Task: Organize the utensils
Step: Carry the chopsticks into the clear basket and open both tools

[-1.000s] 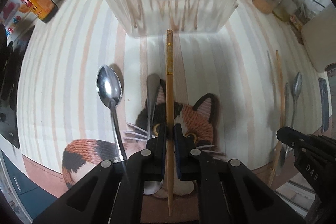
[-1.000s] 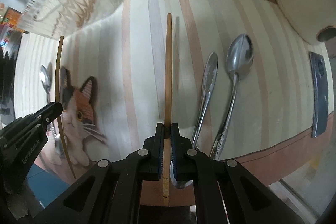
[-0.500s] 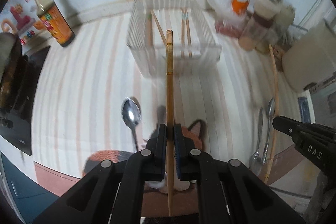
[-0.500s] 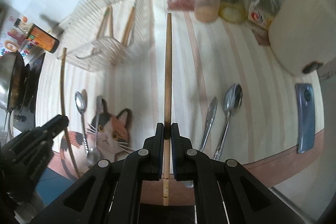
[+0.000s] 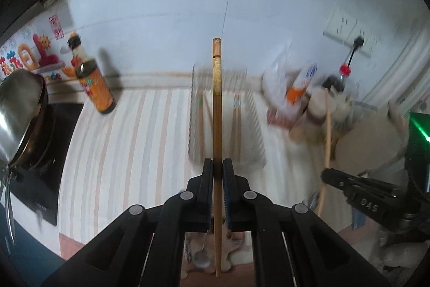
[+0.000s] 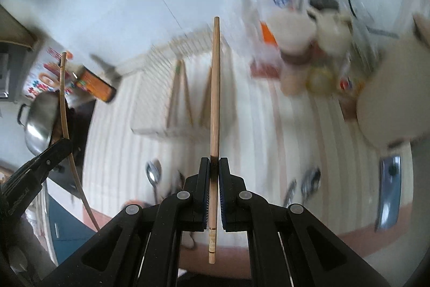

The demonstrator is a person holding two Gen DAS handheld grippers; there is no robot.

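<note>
A striped tabletop point(image 5: 129, 152) runs to a white wall, blurred by motion. The left gripper point(image 5: 218, 166) has its fingers clamped on a chopstick point(image 5: 217, 104) running straight ahead; the right gripper point(image 6: 214, 166) pinches another chopstick point(image 6: 215, 88) likewise. Beyond, the wire rack point(image 6: 161, 88) and spoons point(image 6: 309, 182) are smeared

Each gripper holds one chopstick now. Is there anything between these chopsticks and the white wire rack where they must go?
Nothing visible blocks the way. The left gripper and right gripper each clamp a chopstick above the counter, and the white wire rack, already holding chopsticks, lies open ahead.
</note>
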